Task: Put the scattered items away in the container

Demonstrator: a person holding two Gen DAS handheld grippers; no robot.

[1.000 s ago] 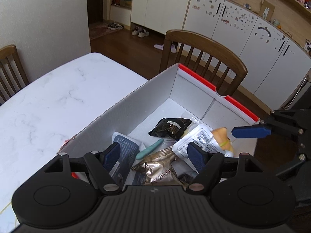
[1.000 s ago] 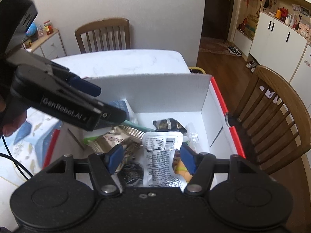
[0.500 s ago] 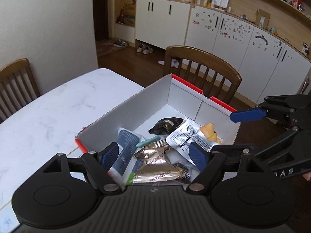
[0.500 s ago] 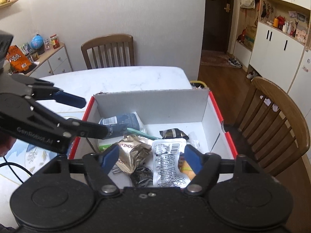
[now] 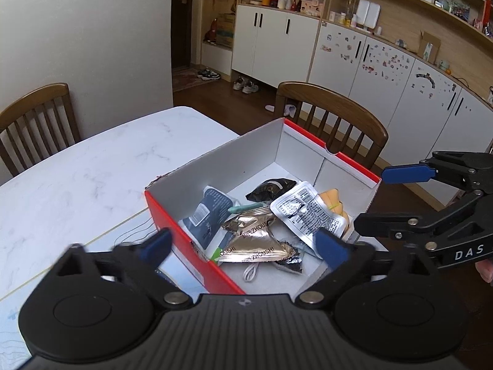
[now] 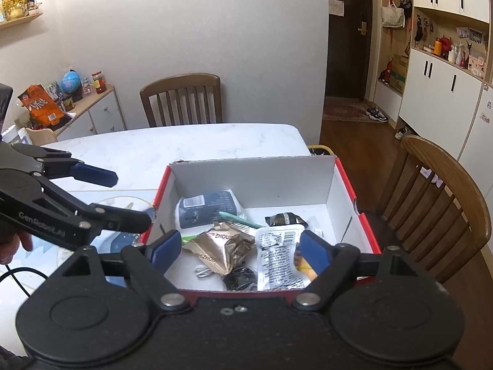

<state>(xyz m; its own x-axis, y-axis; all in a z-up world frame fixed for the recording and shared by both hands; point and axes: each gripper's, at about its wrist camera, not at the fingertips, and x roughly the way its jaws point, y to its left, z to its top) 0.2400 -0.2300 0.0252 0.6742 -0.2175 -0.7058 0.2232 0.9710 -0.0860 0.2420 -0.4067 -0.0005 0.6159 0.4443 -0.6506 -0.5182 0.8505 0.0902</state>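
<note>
Both grippers have drawn back and up from the box since a second ago, so the whole red-and-white cardboard box (image 5: 311,154) now shows where earlier only its far end did. The left gripper (image 5: 243,243) has just been opening its jaws; they stand wide apart with nothing between the blue pads, one pad over the table outside the box's near left wall, the other over the box's near right part. The right gripper (image 6: 238,246) has likewise just been opening and is empty, its pads spread above the box's near wall.

The box sits at the right edge of the white marble-pattern table (image 5: 77,178), beside a brown wooden chair (image 5: 336,117). Inside it, from left to right: a dark blue-and-white pouch (image 5: 206,215) against the left wall, a slim mint-green stick (image 5: 246,207) lying across it, a crumpled gold foil packet (image 5: 252,240) in the near middle, a white cable (image 5: 251,274) below it, a small black wrapper (image 5: 271,188) towards the far wall, a white printed sachet (image 5: 308,215), and a yellow-orange soft object (image 5: 334,203) at the right wall.
</note>
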